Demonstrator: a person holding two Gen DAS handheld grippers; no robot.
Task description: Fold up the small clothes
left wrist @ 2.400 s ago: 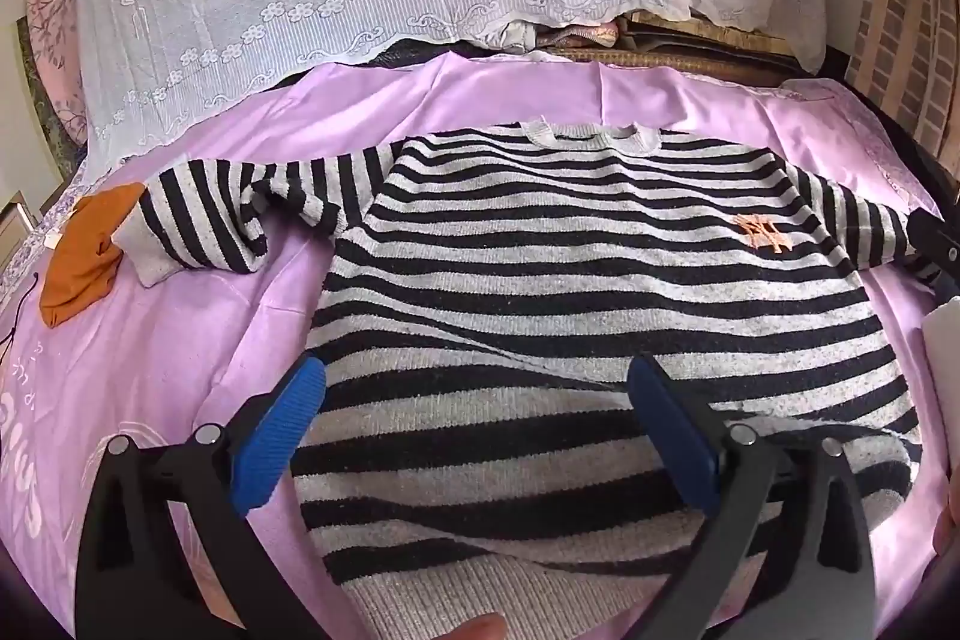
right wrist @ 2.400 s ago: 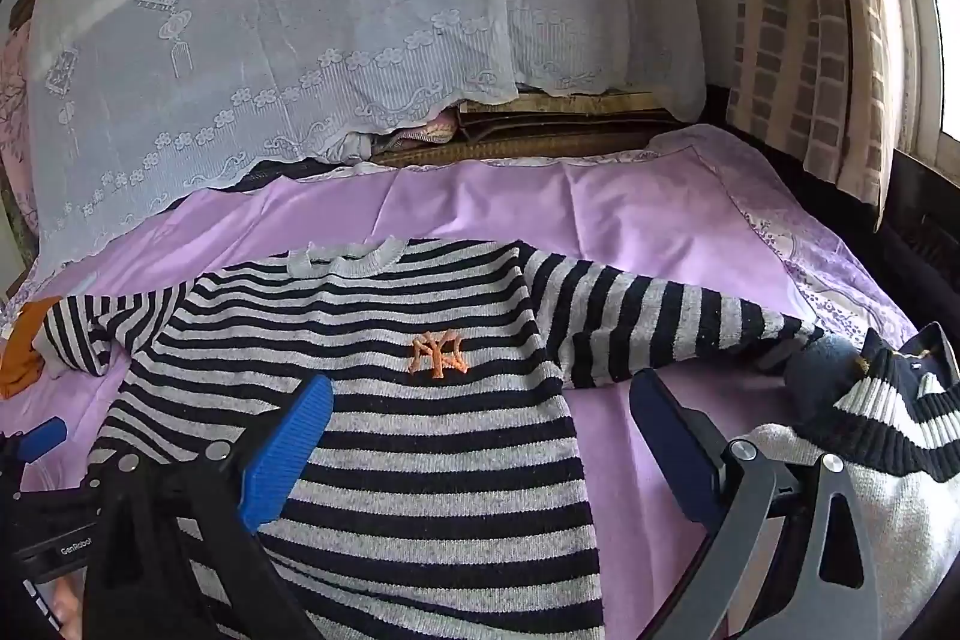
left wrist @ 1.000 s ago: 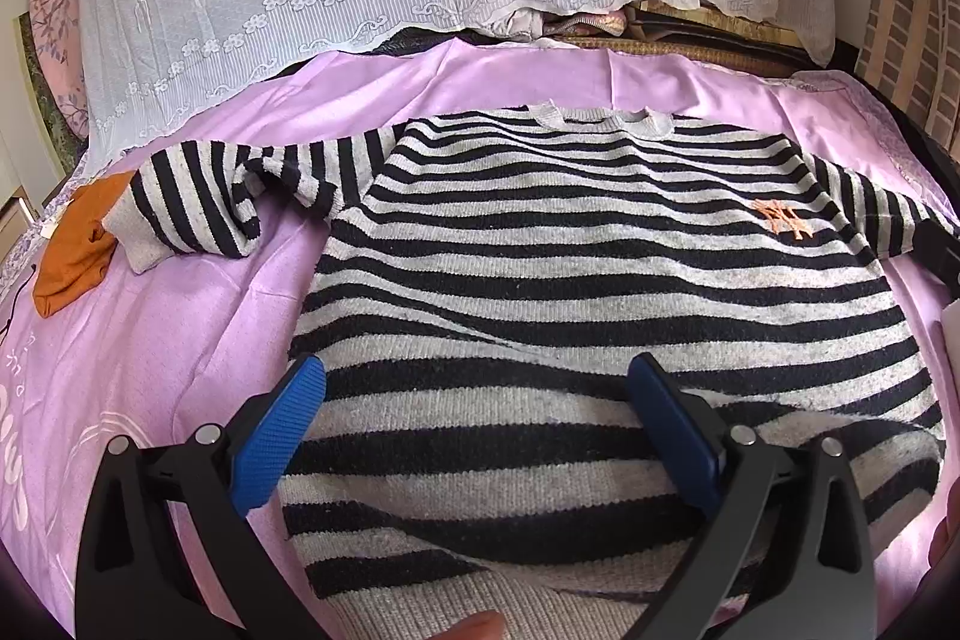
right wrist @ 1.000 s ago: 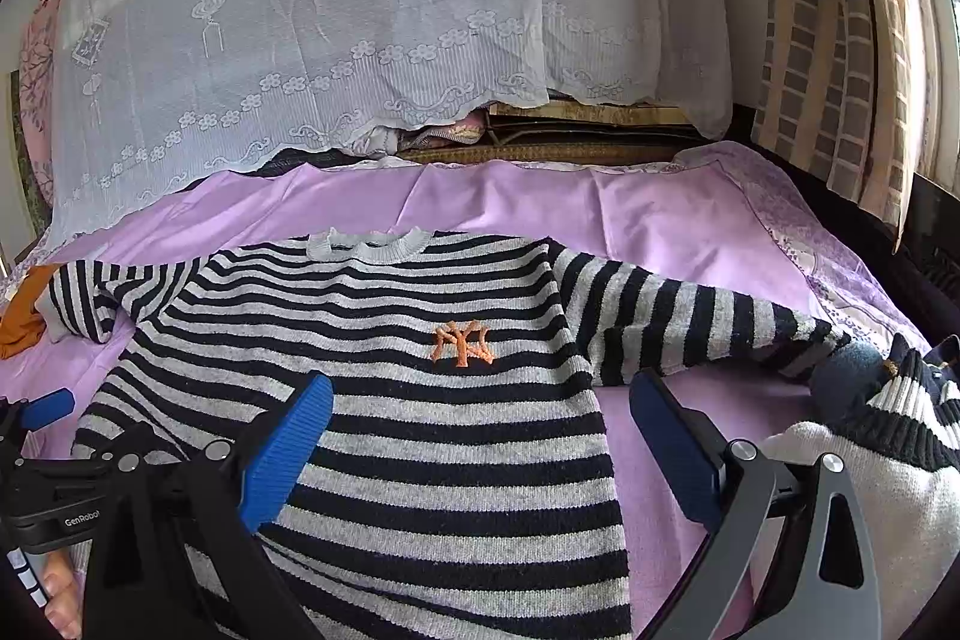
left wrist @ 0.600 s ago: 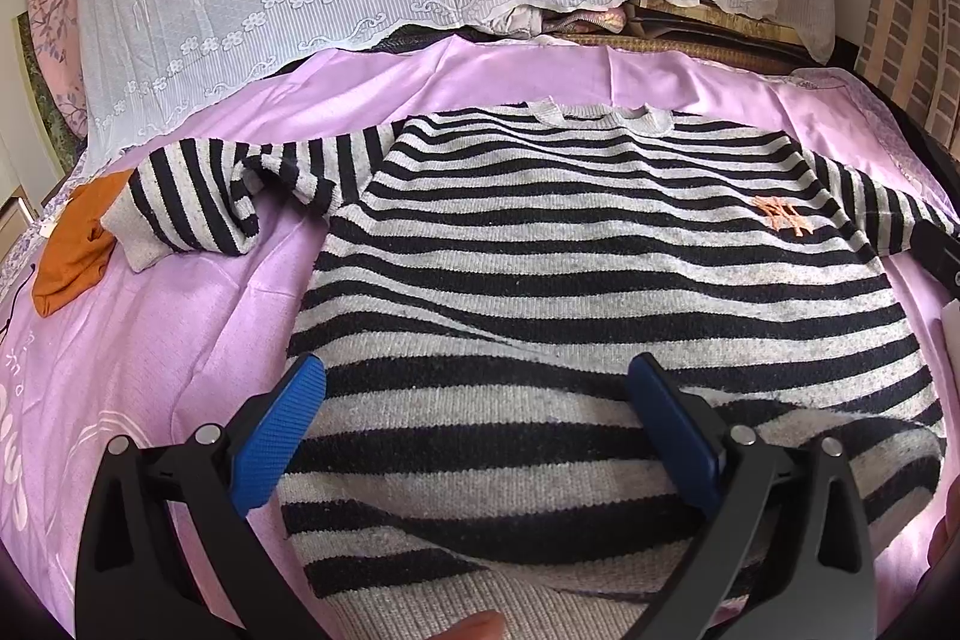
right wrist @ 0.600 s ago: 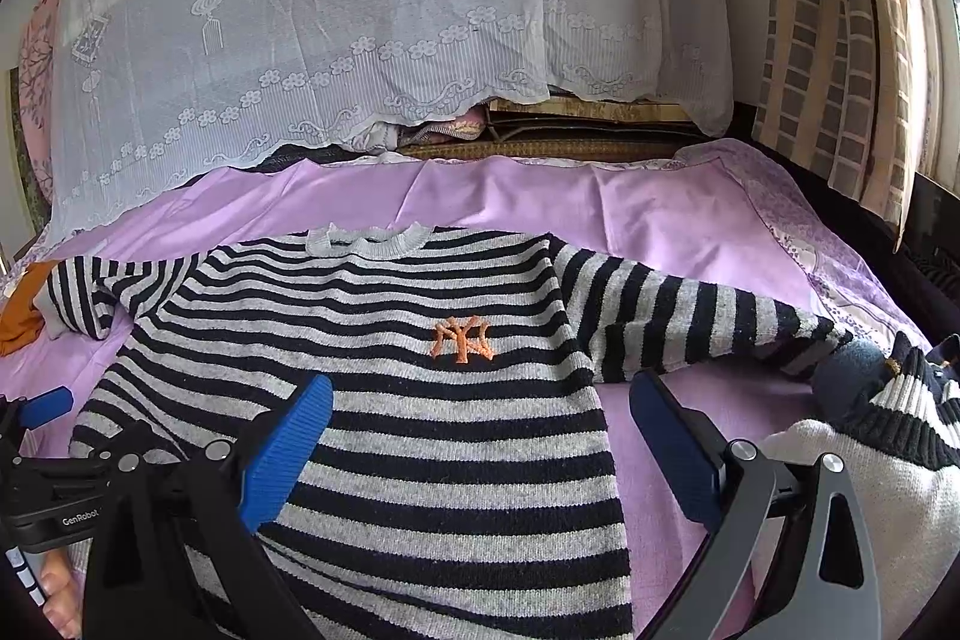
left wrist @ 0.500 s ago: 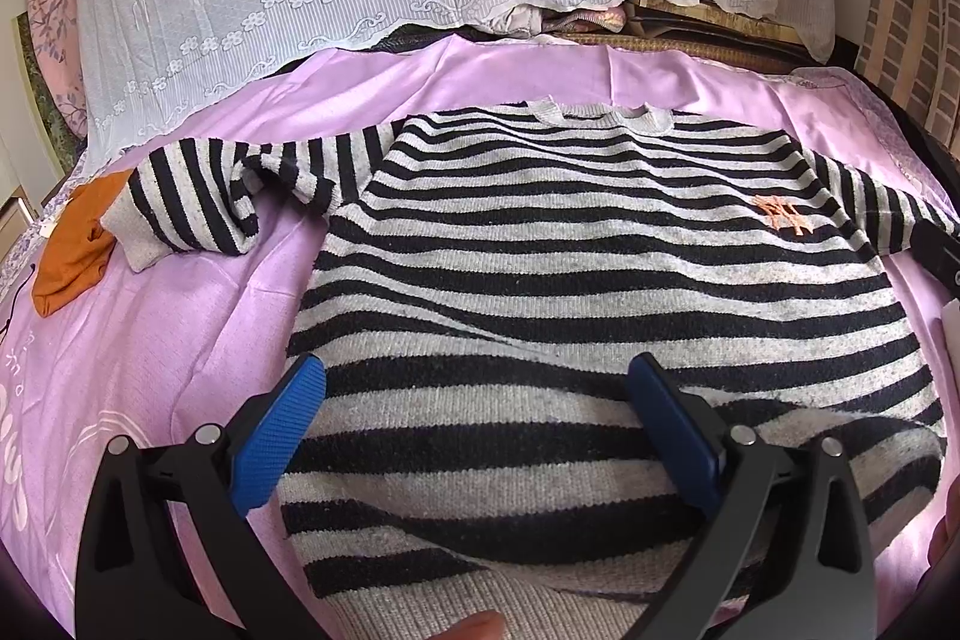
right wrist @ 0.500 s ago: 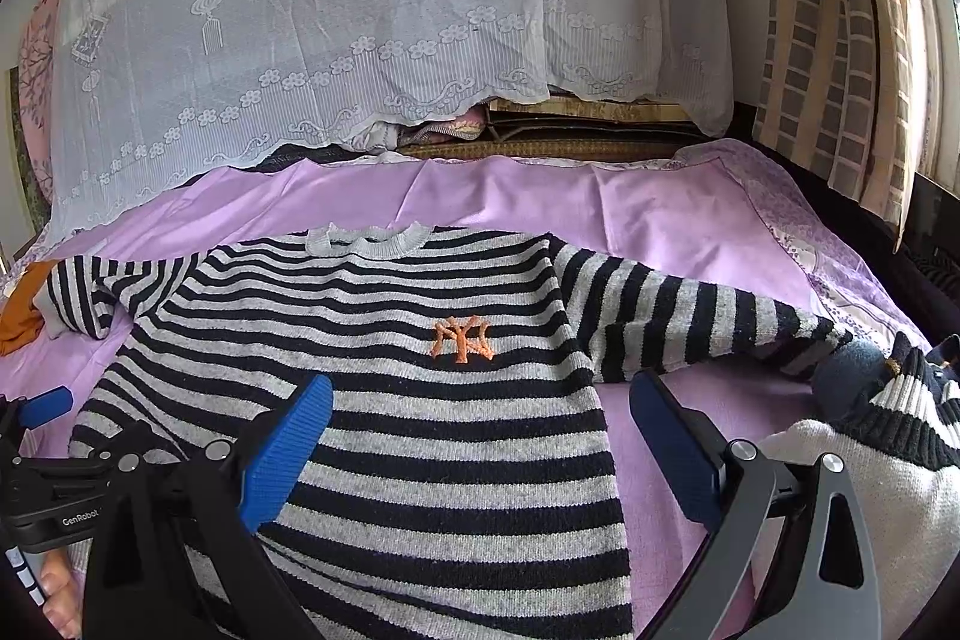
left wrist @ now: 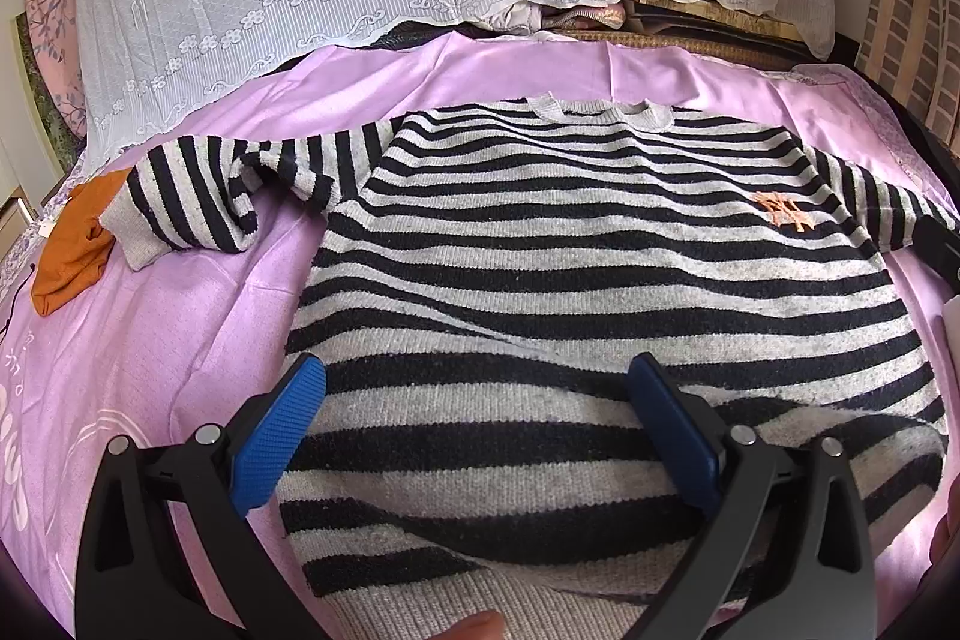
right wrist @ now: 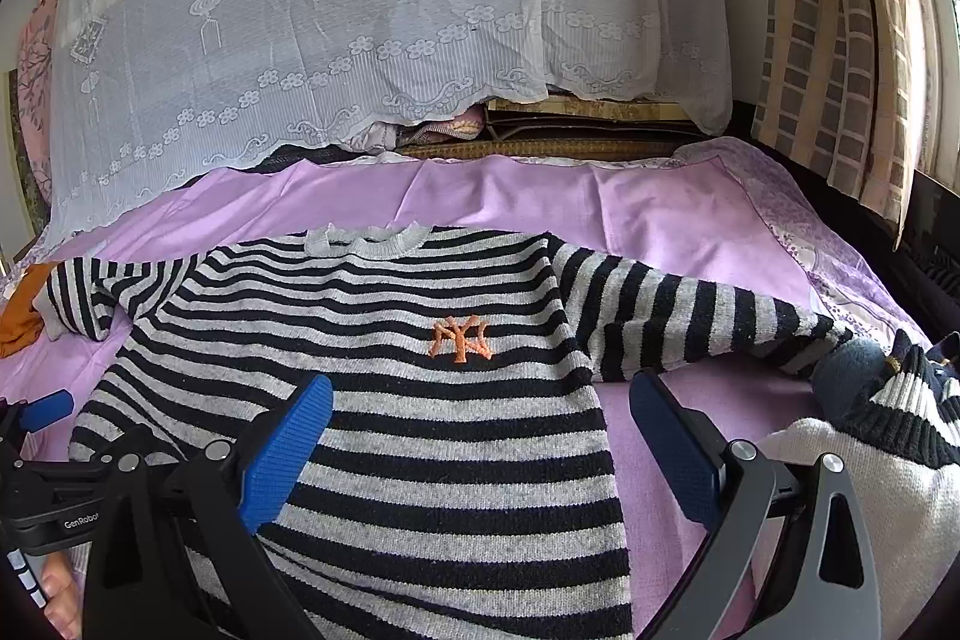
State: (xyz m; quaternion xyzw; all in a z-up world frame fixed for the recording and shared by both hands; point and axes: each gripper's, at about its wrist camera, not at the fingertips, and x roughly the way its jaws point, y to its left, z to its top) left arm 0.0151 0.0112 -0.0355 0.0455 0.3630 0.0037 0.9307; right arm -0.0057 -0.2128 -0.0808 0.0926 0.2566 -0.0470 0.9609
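A bed covered by a lilac sheet [left wrist: 198, 316] is seen. A striped sweater [left wrist: 588, 244] is spread flat across its middle; an orange garment [left wrist: 75, 244] is bunched by the left edge, knitwear [right wrist: 870, 436] piled at the right edge.

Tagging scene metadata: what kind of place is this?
Most likely a bedroom, with a bed as the work surface. The striped sweater lies flat on a purple bedsheet, a white lace cover drapes over piled bedding behind it, and checked curtains hang at the right.
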